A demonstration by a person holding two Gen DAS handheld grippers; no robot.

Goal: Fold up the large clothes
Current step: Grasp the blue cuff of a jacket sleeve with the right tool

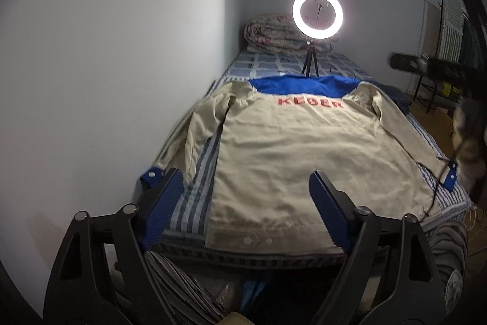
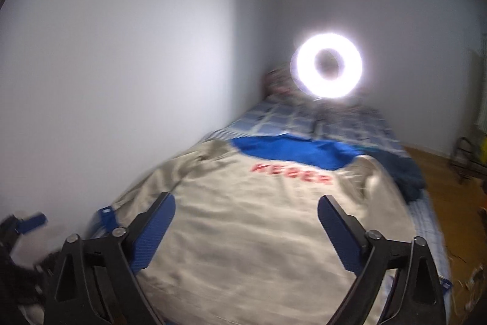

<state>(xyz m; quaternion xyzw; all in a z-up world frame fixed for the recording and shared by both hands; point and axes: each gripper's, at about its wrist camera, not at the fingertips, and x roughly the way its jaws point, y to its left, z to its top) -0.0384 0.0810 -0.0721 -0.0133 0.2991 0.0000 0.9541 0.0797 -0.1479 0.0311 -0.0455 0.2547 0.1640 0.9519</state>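
Lying back-up and spread flat on the bed (image 1: 274,63), the jacket (image 1: 289,148) is set ready for folding just ahead of both tongs, left tongs (image 1: 246,197) and right tongs (image 2: 246,218), which are held spread and empty above its hem. Room is closed off by the wall (image 1: 121,51) left of the tongs, while the right sleeve edge is left reachable beside open floor (image 2: 441,172).
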